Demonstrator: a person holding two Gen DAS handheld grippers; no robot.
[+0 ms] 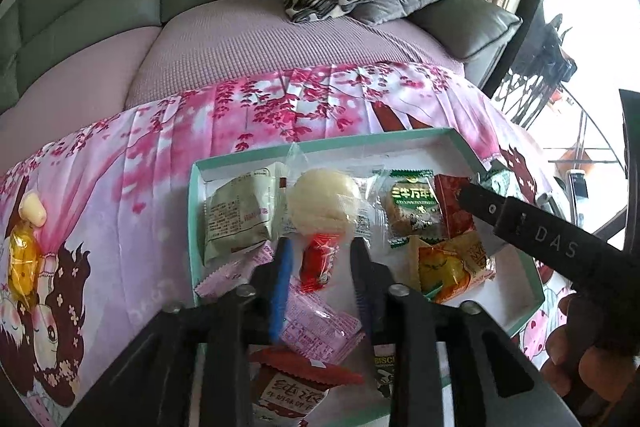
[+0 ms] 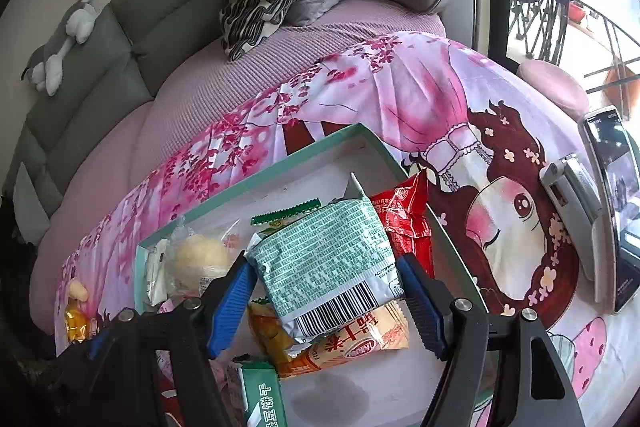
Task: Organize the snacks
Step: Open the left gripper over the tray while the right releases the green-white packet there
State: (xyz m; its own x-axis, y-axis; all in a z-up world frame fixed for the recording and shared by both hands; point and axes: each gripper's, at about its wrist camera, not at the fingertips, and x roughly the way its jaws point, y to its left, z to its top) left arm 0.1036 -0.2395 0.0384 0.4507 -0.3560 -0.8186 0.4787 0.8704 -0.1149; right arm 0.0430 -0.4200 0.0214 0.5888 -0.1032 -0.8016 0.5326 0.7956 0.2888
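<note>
left gripper point(image 1: 320, 247) tilting down over tray point(image 1: 400, 135), jaws slightly parted around red candy point(image 1: 318, 261), not pressing | right gripper point(image 2: 328, 275) angling down, jaws clamping green packet point(image 2: 324, 259) above tray's right edge

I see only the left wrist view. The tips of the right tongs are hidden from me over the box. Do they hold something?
Observer: Yes, the right tongs grip a green-and-white packet, barcode side facing the camera.
Operator: What lies under it?
Observer: An orange packet, on the floor of the box.
Operator: Is the floor near it clean?
Observer: No, a dark stain shows there.
</note>
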